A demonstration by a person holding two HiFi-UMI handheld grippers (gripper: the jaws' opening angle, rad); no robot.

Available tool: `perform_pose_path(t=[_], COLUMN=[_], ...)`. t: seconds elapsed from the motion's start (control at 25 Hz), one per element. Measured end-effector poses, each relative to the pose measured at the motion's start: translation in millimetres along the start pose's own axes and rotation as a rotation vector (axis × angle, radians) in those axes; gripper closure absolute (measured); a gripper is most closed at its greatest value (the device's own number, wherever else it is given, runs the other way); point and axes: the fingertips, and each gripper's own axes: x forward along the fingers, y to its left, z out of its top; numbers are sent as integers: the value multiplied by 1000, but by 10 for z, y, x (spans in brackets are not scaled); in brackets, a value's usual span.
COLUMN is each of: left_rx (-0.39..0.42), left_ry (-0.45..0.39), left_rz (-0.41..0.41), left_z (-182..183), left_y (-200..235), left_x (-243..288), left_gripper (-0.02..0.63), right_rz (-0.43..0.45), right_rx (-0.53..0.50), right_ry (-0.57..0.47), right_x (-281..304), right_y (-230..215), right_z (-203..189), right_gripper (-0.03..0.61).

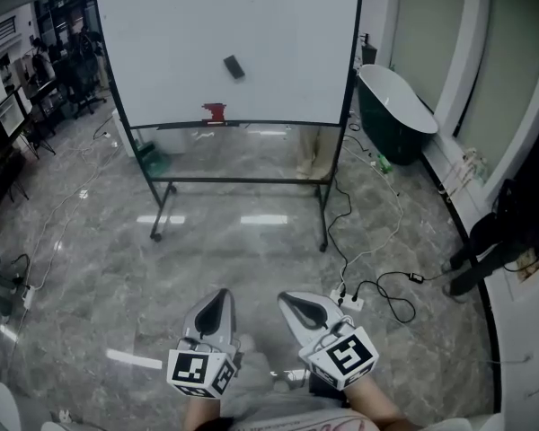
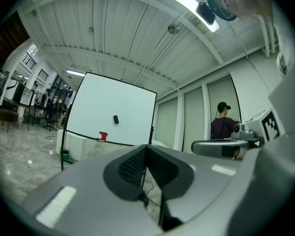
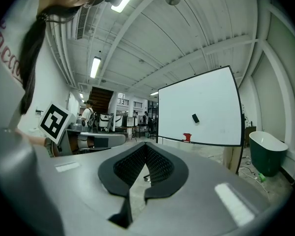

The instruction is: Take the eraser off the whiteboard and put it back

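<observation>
A small dark eraser (image 1: 234, 66) sticks tilted on the white whiteboard (image 1: 287, 25), which stands on a black wheeled frame well ahead of me. The eraser also shows as a dark patch in the left gripper view (image 2: 116, 119) and in the right gripper view (image 3: 195, 117). My left gripper (image 1: 221, 295) and right gripper (image 1: 286, 299) are held side by side low in the head view, both pointing toward the board and far from it. Each has its jaws shut with nothing between them.
A red object (image 1: 215, 112) rests on the board's lower ledge. A dark green bathtub (image 1: 393, 112) stands at the right of the board. Cables and a power strip (image 1: 348, 300) lie on the grey marble floor near my right gripper. A person (image 2: 224, 129) stands at the right.
</observation>
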Motion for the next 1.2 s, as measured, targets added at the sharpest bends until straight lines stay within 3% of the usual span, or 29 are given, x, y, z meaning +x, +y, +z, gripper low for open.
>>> perform_pose_path(t=[0.4, 0.8, 1.0, 1.2], left_rx=[16, 57, 55, 47], left_ry=[-20, -4, -8, -11], left_rz=[-41, -116, -108, -101], left_z=[299, 452, 498, 500], left_y=[746, 1208, 1425, 1680], left_x=[1074, 1818, 2173, 2576], left_gripper=[614, 614, 614, 614], right_rz=[-31, -91, -118, -148], right_rx=[-25, -17, 1, -49], right_ry=[-7, -41, -35, -40], right_x=[1109, 1974, 2291, 2692], right_y=[-642, -1102, -1465, -1839], right_z=[227, 396, 425, 501], right_gripper=[577, 577, 577, 577])
